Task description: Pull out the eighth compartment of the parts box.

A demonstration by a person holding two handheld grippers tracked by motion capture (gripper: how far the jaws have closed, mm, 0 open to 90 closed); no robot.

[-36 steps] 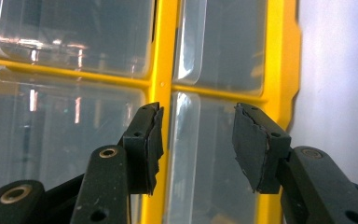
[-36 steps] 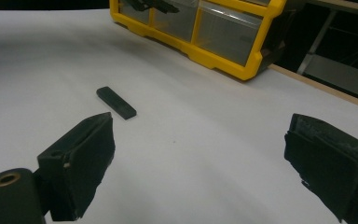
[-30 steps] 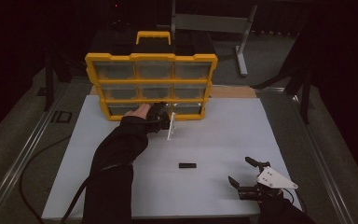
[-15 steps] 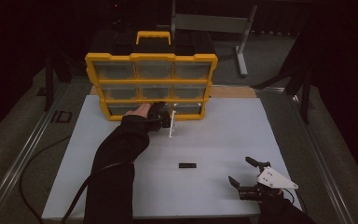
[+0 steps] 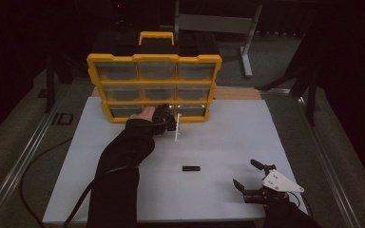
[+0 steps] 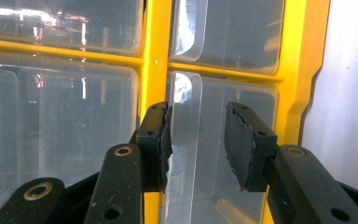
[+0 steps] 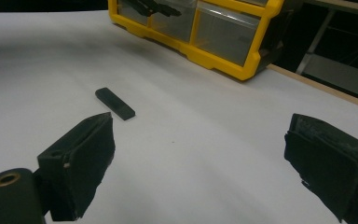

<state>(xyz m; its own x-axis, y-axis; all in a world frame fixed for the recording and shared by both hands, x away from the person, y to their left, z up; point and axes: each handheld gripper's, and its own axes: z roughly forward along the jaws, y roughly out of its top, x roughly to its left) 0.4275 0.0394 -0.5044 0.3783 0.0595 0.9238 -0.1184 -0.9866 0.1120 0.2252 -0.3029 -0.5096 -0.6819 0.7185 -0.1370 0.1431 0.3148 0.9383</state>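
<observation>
High view puts your left gripper at the bottom row of the yellow organizer, up against the middle drawer, with a clear front lip standing between the pads. From here the likeliest slip is the grip: that lip is thin, glossy plastic, and if your jaws land off-centre it may slide out as you pull. Pulling at an angle could also drag the whole organizer across the white table instead of freeing the drawer.

Left gripper view shows the jaws partly spread and just been closing; the left pad sits against the lip's edge while the other stands off it, so nothing is pinched yet.

Further right, the small black bar lies flat on the table, well apart from both tools. Your right gripper rests near the table's front corner, jaws spread wide and holding nothing.
</observation>
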